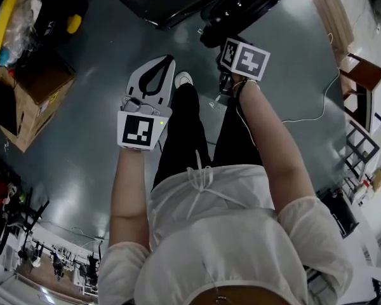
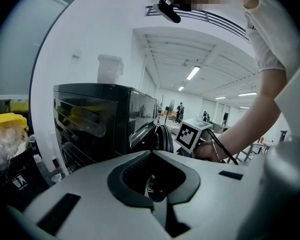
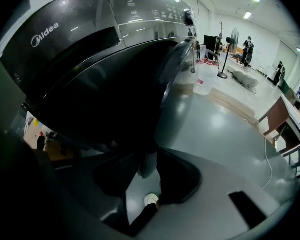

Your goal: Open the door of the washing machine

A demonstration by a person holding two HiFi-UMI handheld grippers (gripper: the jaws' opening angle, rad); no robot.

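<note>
where the dark washing machine (image 3: pixel 90 44) fills the right gripper view, we see its round door (image 3: pixel 105 104) close ahead, above the grey floor (image 3: pixel 225 129). the right gripper (image 3: pixel 146 176) has its jaws clamped on the door's lower rim. the left gripper (image 2: pixel 151 154), held apart from the machine beside the person's leg (image 1: pixel 178 132), has its jaws pressed together on nothing.

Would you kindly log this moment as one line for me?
left gripper: shut, empty | right gripper: shut on door | door: looks ajar
</note>
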